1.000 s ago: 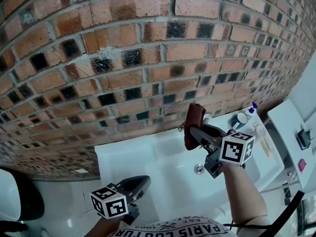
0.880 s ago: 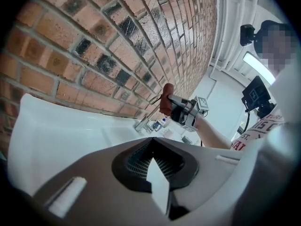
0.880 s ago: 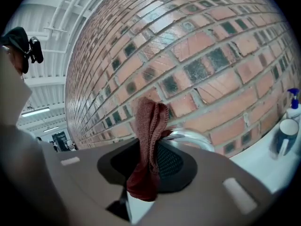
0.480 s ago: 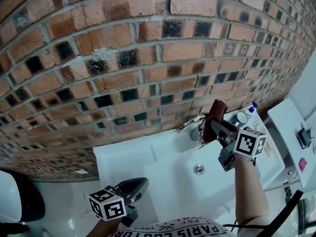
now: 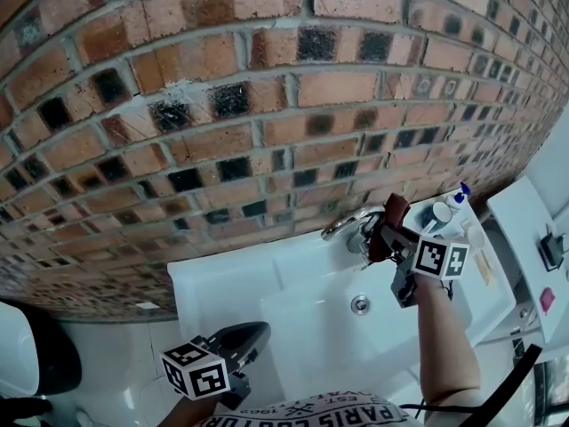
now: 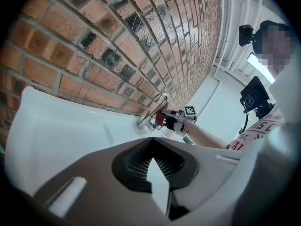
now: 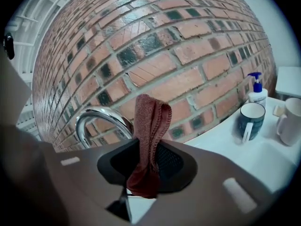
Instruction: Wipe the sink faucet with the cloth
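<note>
- Head view: the right gripper (image 5: 388,231) is at the back edge of the sink (image 5: 222,283), with its jaws clamped on a dark red cloth (image 5: 394,212). The faucet (image 5: 349,226) is just beside the cloth, towards the left, right up against the brick wall (image 5: 222,105). I honestly can't tell if cloth and metal are touching. The left gripper (image 5: 242,338) hangs by the sink's front edge, well apart from the faucet, so I'd say the right one is clearly the one to do the wiping. A mug (image 5: 436,213) and a pump bottle (image 5: 456,196) stand at the back right corner.
- Left gripper view: its jaws are together with nothing between them, only white sink showing past them. Far off along the wall you can see the faucet's arch with the other gripper right beside it.
- Right gripper view: the cloth is pinched mid-length. Its long axis runs upright, with a folded loop standing above the jaws and a tail drooping below. It's a nubby, towel-like weave, so soft and floppy. The faucet sits just left of the cloth. It's a shiny chrome tube bent in a smooth arch, hard and slick. My guess is a short sideways push to the left puts the loop on the spout.
</note>
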The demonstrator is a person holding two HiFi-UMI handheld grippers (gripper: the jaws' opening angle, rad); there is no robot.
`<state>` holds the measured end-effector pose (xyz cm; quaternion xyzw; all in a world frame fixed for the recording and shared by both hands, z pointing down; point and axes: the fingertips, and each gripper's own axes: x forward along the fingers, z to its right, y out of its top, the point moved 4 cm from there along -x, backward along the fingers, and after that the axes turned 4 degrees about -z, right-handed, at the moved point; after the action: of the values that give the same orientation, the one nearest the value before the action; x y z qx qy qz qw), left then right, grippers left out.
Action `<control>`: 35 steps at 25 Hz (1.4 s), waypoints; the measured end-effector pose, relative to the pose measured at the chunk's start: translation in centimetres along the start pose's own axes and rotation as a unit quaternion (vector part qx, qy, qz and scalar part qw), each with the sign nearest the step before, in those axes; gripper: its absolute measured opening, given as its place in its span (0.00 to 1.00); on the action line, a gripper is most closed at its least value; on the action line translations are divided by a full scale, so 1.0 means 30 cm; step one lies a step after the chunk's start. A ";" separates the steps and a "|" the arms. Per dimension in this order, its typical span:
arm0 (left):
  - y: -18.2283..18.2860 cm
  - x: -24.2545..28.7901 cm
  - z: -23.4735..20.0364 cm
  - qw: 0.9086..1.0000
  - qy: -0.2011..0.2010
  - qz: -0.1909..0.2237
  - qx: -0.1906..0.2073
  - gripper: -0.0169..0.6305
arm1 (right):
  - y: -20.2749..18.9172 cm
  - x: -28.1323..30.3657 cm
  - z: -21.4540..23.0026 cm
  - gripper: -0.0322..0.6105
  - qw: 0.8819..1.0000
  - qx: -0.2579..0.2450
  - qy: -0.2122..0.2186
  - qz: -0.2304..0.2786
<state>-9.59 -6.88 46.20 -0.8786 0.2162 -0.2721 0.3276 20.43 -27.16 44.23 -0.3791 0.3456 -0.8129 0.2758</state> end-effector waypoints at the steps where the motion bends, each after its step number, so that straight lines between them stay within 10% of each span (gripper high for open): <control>1: 0.000 0.001 -0.002 1.000 0.001 0.000 0.000 0.04 | -0.014 0.014 0.010 0.19 1.000 0.003 -0.004 -0.007; 15: 0.011 -0.012 0.022 1.000 0.007 0.001 0.007 0.04 | -0.054 -0.082 -0.063 0.20 1.000 -0.022 0.005 0.010; 22: -0.002 0.000 0.051 1.000 -0.002 -0.004 0.012 0.03 | -0.089 -0.106 -0.247 0.20 0.991 -0.124 0.057 -0.014; 35: 0.015 -0.039 0.000 1.000 0.006 0.012 0.004 0.04 | -0.134 0.115 -0.163 0.20 0.974 -0.189 -0.036 -0.120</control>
<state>-10.56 -6.53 45.50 -0.8731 0.2273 -0.2742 0.3329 13.81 -25.44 46.48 -0.4921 0.4347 -0.7458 0.1121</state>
